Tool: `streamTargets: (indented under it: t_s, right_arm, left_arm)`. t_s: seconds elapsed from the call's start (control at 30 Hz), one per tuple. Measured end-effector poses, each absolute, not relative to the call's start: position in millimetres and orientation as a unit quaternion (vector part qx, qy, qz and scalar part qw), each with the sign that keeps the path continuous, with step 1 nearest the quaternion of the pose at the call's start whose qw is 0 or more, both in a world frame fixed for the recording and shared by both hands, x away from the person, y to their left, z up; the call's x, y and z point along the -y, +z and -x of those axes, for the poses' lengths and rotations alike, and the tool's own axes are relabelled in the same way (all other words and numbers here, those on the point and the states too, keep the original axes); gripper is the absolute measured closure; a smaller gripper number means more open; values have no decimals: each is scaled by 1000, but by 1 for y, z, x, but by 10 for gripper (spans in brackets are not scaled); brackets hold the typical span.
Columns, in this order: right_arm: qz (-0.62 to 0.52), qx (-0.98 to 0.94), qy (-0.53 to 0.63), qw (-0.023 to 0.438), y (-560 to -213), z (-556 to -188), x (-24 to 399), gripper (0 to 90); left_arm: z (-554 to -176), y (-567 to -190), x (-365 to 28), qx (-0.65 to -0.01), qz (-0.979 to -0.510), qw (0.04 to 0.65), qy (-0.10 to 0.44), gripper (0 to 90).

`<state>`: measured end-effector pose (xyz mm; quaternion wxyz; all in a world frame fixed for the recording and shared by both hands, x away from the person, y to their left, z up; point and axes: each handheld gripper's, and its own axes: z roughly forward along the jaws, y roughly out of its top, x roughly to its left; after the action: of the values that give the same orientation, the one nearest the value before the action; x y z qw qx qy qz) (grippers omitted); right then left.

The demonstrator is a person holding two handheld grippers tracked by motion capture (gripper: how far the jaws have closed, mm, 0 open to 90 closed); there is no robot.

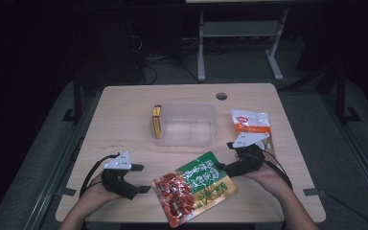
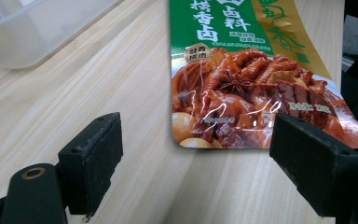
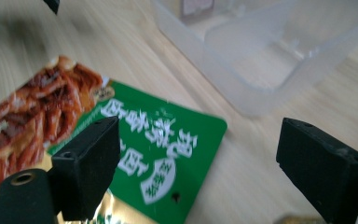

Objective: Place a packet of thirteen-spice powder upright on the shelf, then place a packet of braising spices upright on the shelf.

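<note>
Green-and-red food pouch (image 1: 194,193) — lying flat on the table (image 1: 124,120) near its front edge, between the two hands. Left hand-held gripper (image 1: 143,178): jaws spread apart, empty, just beside the pouch's red end. Right hand-held gripper (image 1: 223,156): jaws spread apart, empty, at the green end. Clear plastic bin (image 1: 184,124) behind; white-and-orange packet (image 1: 250,123) at right.

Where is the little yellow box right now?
In the high view, the little yellow box stands on edge inside the clear plastic tub, against its left wall, at the middle of the wooden table.
</note>
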<state>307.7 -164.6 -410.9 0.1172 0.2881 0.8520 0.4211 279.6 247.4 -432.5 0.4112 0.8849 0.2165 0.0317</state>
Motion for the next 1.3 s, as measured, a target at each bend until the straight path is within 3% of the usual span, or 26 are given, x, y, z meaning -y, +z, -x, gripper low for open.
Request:
streamTargets:
  t_s: [0.33, 0.57, 0.6, 0.67, 0.7, 0.77, 0.83, 0.9, 1.07, 1.23, 1.3]
  right_arm:
    - [-307, -849, 414, 118, -428, -285, 183, 136]
    - [-323, -843, 414, 117, -431, -273, 196, 136]
    - [-321, -844, 414, 116, -431, -273, 197, 136]
    - [-325, -842, 415, 119, -430, -273, 197, 136]
    - [-321, -842, 418, 119, -430, -273, 197, 137]
    - [-317, -843, 417, 121, -431, -273, 196, 137]
    - [-317, -846, 412, 117, -432, -273, 194, 137]
    - [-315, -848, 409, 118, -433, -274, 193, 137]
    - [-310, -852, 406, 118, -434, -275, 191, 137]
    - [-312, -851, 407, 117, -434, -275, 192, 137]
    - [-313, -851, 406, 117, -434, -275, 192, 137]
  left_arm:
    - [-276, -429, -226, -197, -889, 413, 25, 166]
    - [-272, -424, -203, -191, -887, 419, 4, 251]
    - [-272, -424, -200, -188, -887, 421, -3, 290]
    - [-268, -424, -190, -175, -890, 420, -15, 450]
    - [-266, -425, -185, -171, -892, 417, -21, 450]
    - [-261, -429, -172, -153, -902, 403, -30, 590]
    - [-258, -433, -164, -149, -906, 395, -30, 626]
    - [-257, -434, -161, -149, -910, 387, -21, 620]
    - [-268, -440, -160, -179, -909, 377, 8, 380]
    - [-279, -452, -158, -195, -914, 355, 34, 251]
    - [-280, -453, -157, -198, -913, 354, 40, 239]
